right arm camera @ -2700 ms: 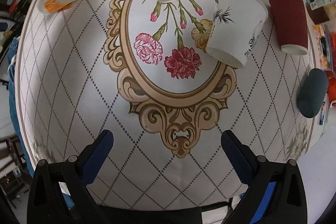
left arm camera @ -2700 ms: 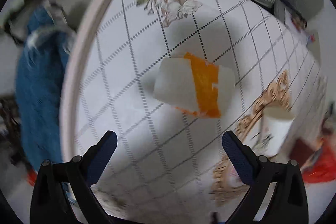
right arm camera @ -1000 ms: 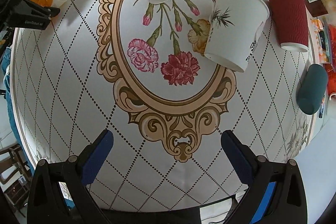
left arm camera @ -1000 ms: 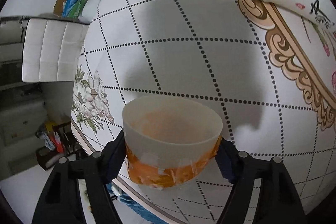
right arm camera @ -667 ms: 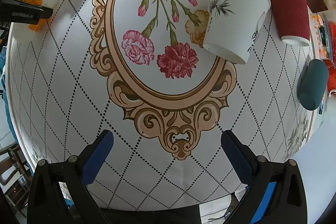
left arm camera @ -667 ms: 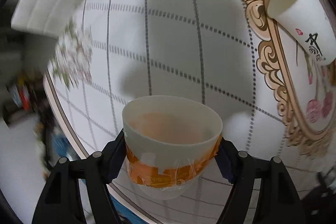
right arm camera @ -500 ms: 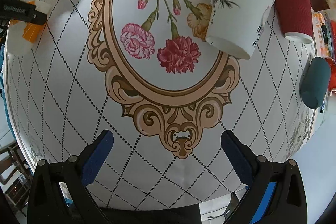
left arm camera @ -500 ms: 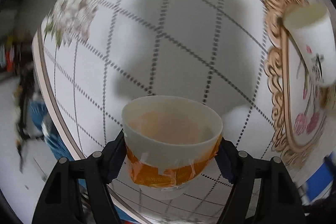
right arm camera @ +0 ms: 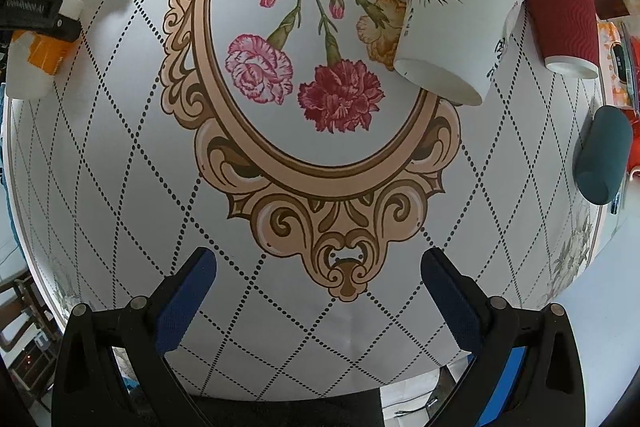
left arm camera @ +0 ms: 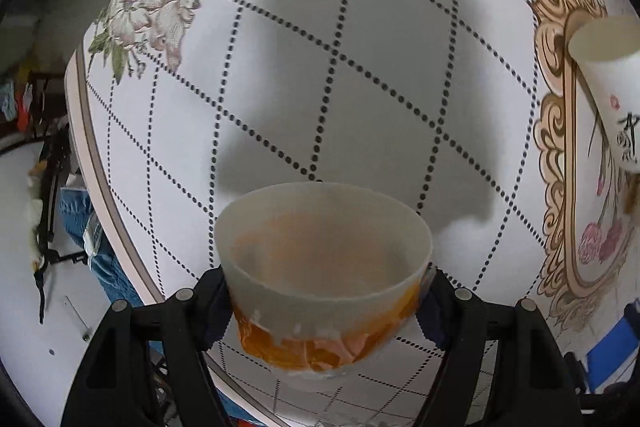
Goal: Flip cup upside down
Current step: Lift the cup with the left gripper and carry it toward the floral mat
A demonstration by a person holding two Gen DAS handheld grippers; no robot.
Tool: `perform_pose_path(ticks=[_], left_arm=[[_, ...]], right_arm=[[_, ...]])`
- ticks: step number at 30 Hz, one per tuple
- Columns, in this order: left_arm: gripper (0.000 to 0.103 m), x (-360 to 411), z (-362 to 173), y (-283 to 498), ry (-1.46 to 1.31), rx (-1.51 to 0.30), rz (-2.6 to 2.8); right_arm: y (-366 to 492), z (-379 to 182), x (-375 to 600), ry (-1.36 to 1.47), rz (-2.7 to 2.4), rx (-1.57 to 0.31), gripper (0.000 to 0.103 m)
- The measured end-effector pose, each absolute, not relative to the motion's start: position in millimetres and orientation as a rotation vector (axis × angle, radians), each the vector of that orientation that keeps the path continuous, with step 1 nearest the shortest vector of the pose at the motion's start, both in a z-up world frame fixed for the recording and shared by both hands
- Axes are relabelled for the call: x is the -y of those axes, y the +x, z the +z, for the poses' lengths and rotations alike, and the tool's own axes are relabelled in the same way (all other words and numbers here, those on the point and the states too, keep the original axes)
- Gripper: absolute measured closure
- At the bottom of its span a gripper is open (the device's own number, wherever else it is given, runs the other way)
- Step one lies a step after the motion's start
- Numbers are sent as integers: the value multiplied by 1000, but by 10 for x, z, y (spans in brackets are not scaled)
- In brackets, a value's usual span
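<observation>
Left wrist view: the left gripper (left arm camera: pixel 324 291) clamps the cup (left arm camera: pixel 324 267) between its jaws, mouth facing out ahead of them, above the table (left arm camera: pixel 360 67). A white cup (left arm camera: pixel 608 79) stands far right of the jaws.

Right wrist view: the right gripper (right arm camera: pixel 318 283) hangs with jaws wide and empty over the table. The cup (right arm camera: pixel 34 63) shows far left, ahead of the jaws, pinched by the left gripper (right arm camera: pixel 38 13). The flip looks midway; next, the wrist likely needs to roll on until the mouth faces down, then lower and let go.
</observation>
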State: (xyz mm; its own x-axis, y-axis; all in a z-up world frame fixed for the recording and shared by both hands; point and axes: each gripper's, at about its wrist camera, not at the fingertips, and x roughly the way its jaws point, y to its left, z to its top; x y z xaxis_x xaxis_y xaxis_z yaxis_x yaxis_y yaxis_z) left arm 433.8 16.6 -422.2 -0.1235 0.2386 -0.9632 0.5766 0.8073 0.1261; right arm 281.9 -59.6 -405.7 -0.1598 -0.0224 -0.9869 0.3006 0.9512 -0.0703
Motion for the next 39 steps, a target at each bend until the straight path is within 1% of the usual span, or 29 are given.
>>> perform_pose_path(ticks=[15,19,26,30,38,39], left_arm=[[30,-208,-4220,4030,674,-1754,-443],[30,-367,-4284,4069,697,-1758,-464],[30,-521,-4249,4159,623,-1758,-475],[30,-549,-4248,4155,665,-1763,-491],[30,-691,-4408,4076,725,-1771,-502],[31,-709,-4412,4060,733,-1759,-496]], right_arm=[[2673,-3934,527,211,-285,-1702,0],[2592,-3895,501,212,-289,-1700,0],[2563,-3863,432,211,-290,-1698,0],[2478,-3824,388,209,-290,-1695,0],[2466,-3711,261,197,-288,-1686,0],[2486,-3706,266,196,-288,-1684,0]])
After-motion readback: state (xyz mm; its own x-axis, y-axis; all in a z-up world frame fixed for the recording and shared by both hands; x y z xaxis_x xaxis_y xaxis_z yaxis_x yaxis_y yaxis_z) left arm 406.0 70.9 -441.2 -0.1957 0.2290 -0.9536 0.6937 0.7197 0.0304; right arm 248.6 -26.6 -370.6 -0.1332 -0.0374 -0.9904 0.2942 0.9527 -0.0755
